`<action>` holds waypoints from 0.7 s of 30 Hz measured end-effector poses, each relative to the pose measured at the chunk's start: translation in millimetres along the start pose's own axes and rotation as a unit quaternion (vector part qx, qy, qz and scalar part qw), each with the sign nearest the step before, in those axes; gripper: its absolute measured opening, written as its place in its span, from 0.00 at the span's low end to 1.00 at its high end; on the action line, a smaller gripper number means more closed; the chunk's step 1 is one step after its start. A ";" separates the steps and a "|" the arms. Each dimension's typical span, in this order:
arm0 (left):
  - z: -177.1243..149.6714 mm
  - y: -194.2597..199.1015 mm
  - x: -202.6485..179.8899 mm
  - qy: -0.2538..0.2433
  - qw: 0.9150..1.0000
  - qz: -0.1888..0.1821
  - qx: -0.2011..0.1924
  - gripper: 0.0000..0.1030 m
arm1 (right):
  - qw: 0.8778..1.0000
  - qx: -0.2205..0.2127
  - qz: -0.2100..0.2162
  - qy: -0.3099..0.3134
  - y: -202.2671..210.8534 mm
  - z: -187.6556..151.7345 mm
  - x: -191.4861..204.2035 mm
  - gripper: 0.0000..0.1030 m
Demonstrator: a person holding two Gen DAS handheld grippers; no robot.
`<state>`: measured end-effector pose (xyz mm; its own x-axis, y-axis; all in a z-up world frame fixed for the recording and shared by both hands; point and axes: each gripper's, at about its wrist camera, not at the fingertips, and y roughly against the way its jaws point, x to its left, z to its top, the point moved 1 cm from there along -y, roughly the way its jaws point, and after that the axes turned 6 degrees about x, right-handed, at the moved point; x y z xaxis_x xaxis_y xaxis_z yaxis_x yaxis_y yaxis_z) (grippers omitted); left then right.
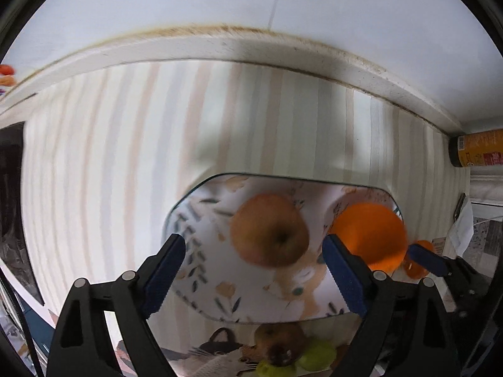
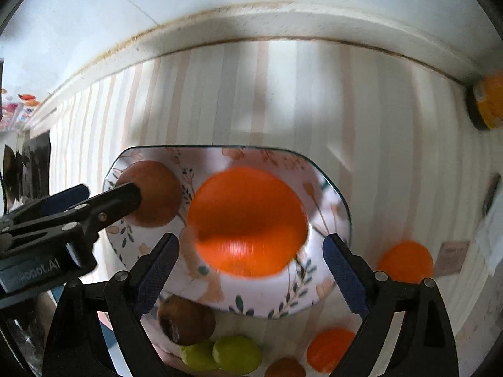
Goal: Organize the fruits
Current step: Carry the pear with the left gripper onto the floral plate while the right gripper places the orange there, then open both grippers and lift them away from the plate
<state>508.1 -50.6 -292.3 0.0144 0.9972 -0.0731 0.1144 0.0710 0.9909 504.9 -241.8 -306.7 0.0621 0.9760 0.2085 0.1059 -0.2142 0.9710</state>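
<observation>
A floral plate point(image 1: 201, 229) point(image 2: 327, 282) lies on a striped cloth. A russet apple point(image 1: 268, 229) point(image 2: 154, 193) and a big orange point(image 1: 371, 235) point(image 2: 248, 220) lie on the plate. My left gripper point(image 1: 254, 270) is open above the apple, which sits between its fingers; it also shows in the right wrist view point(image 2: 103, 196). My right gripper point(image 2: 251, 270) is open over the orange; one of its fingertips point(image 1: 424, 256) shows in the left wrist view. Loose fruit lies in front of the plate: a brown pear point(image 2: 185, 320), green fruits point(image 2: 235, 353), oranges point(image 2: 330, 348) point(image 2: 405, 260).
A white ledge point(image 1: 220, 47) and wall run along the back of the striped cloth point(image 1: 94, 172). An orange-labelled jar point(image 1: 478, 152) point(image 2: 487, 103) lies at the right. A dark object point(image 1: 12, 188) stands at the left edge. Paper items point(image 2: 452, 257) lie at the right.
</observation>
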 end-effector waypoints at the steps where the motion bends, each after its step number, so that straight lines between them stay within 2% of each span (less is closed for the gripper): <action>1: -6.3 4.7 2.3 -0.001 1.000 0.004 -0.010 0.87 | 1.000 -0.010 -0.003 -0.003 5.6 -10.2 -3.8 0.92; 6: -48.5 36.0 11.8 -0.017 0.996 0.035 -0.076 0.87 | 0.998 -0.054 -0.015 -0.011 29.0 -51.0 2.3 0.92; 8: -70.6 49.2 20.1 -0.025 0.994 0.045 -0.096 0.87 | 0.997 -0.075 -0.027 -0.009 34.2 -71.7 17.3 0.92; 10: -80.9 64.8 27.4 -0.029 0.992 0.048 -0.113 0.87 | 0.995 -0.093 -0.036 -0.009 38.2 -94.3 28.8 0.92; 12: -100.2 74.6 30.1 -0.031 0.990 0.051 -0.131 0.87 | 0.993 -0.108 -0.043 -0.010 43.1 -103.5 38.0 0.92; 21: -148.7 114.5 30.2 -0.052 0.978 0.051 -0.197 0.87 | 0.982 -0.178 -0.062 -0.011 86.4 -158.7 63.2 0.92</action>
<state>373.9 -9.0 -164.2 0.1084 0.9934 0.0381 -0.2834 -0.0059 0.9590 360.5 -192.5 -191.1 0.0932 0.9918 0.0878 -0.2399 -0.0632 0.9687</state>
